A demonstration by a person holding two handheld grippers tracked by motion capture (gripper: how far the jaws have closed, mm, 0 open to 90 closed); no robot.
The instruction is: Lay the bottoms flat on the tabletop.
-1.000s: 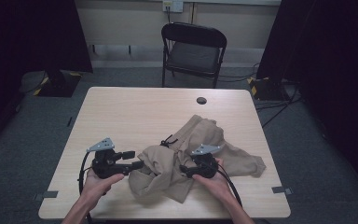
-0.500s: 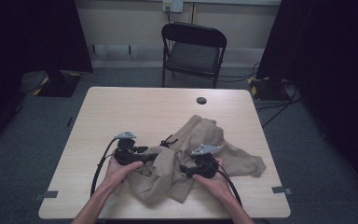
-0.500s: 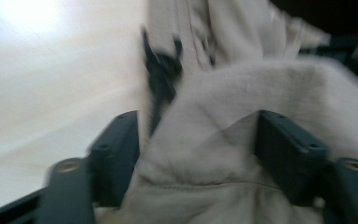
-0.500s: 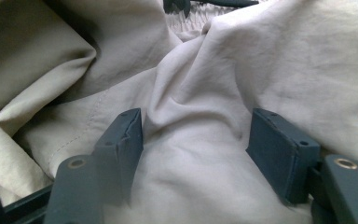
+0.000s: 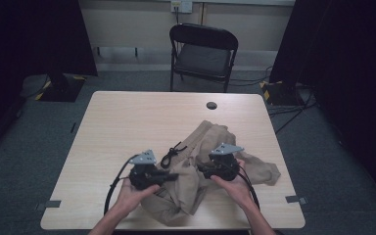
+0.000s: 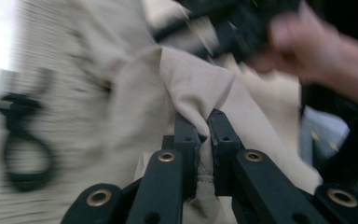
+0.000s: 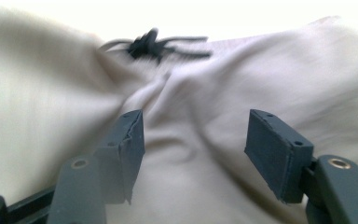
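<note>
A crumpled beige garment (image 5: 210, 139) with a black drawstring (image 5: 172, 154) lies on the near right part of the wooden table (image 5: 127, 122). My left gripper (image 5: 174, 175) is at its left edge. In the left gripper view its jaws have just been closing and now pinch a fold of the beige cloth (image 6: 191, 88); the left gripper (image 6: 204, 140) is shut on it. My right gripper (image 5: 200, 170) hovers over the garment's middle. In the right gripper view the right gripper (image 7: 196, 140) stands open above the cloth (image 7: 205, 93), with the drawstring knot (image 7: 154, 46) beyond.
A black folding chair (image 5: 203, 49) stands behind the table's far edge. A dark round cable hole (image 5: 211, 105) sits near that edge. The other hand (image 6: 307, 42) with its gripper shows blurred at the top right of the left gripper view.
My left gripper has slid right from the bare table onto the garment's left edge and closed on a fold. The right hand has lifted slightly.
</note>
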